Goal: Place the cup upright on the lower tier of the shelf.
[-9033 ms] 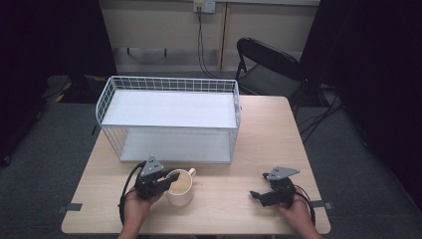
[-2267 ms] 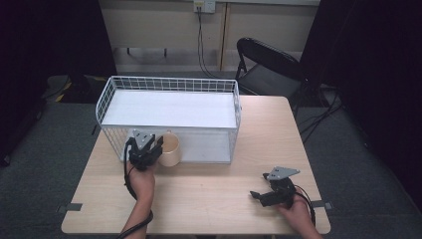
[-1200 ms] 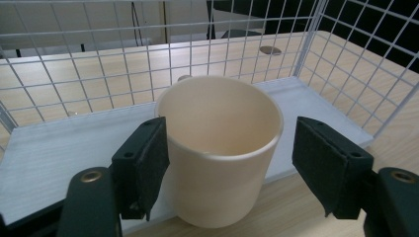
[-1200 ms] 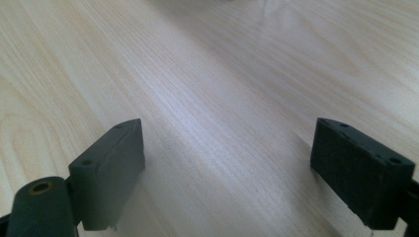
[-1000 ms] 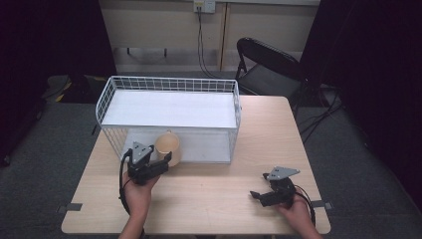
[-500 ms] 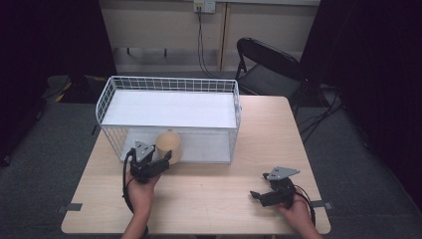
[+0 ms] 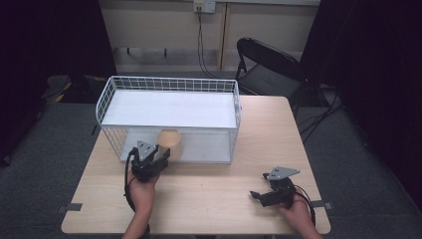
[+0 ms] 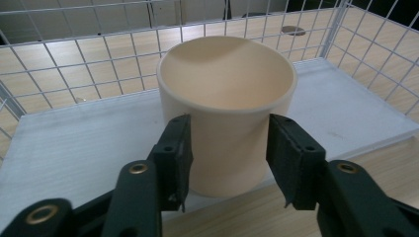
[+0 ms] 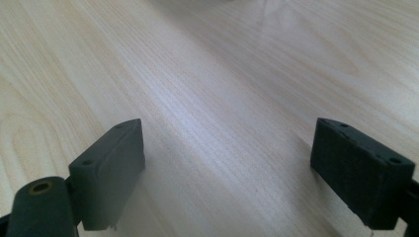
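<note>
Moved since nine seconds ago: cream cup [image 7: 169, 141], formerly on bare tabletop at lower centre-left of the high view, now upright on the white floor of the wire basket [image 7: 169, 84], at the open front edge, left of centre. Half a second ago it was tilted; now it stands level, mouth up.

Left gripper [image 7: 158, 158]: lower left of the high view, at the basket's front opening. Jaws have just been closing, with the cup between them. In the left gripper view the left gripper [image 8: 228, 148] has its two black pads on either side of the cup [image 8: 227, 106] wall, low on the body; the left pad appears to meet it, the right pad's contact cannot be told for certain.

Right gripper [image 7: 256, 195]: lower right of the high view, resting on the wooden table [image 7: 214, 199], well apart from the basket. In the right gripper view the right gripper [image 9: 227, 163] has jaws spread wide, bare wood grain between them.
</note>
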A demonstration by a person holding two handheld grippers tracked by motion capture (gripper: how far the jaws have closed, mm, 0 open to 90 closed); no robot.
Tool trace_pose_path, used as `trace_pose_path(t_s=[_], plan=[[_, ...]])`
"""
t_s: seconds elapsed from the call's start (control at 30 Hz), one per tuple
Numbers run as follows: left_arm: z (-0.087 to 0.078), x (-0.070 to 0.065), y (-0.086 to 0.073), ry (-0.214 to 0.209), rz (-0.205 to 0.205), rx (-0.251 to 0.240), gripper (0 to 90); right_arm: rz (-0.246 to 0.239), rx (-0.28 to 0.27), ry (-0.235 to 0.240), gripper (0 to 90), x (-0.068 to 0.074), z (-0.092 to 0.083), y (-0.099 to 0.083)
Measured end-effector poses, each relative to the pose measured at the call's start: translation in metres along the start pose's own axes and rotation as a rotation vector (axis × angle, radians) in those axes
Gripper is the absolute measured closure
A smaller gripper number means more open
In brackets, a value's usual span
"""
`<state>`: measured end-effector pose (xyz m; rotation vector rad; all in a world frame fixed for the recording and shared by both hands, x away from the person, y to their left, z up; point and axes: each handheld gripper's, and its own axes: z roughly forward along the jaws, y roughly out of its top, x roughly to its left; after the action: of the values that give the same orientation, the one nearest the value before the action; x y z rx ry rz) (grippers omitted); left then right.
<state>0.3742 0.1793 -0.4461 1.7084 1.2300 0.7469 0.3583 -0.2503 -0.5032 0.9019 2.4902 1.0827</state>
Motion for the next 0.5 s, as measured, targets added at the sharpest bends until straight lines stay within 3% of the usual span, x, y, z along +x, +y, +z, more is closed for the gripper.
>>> trace_pose_path(t_s=[0.47,0.5], plan=[[0.0053,-0.0016,0.0048,0.017,-0.013,-0.017,71.8,0.000,0.000,0.000,12.7,0.0000,0.0000,0.0000],[0.0049,-0.0006,0.0052,0.020,0.000,-0.003,72.6,0.000,0.000,0.000,12.7,0.0000,0.0000,0.0000]])
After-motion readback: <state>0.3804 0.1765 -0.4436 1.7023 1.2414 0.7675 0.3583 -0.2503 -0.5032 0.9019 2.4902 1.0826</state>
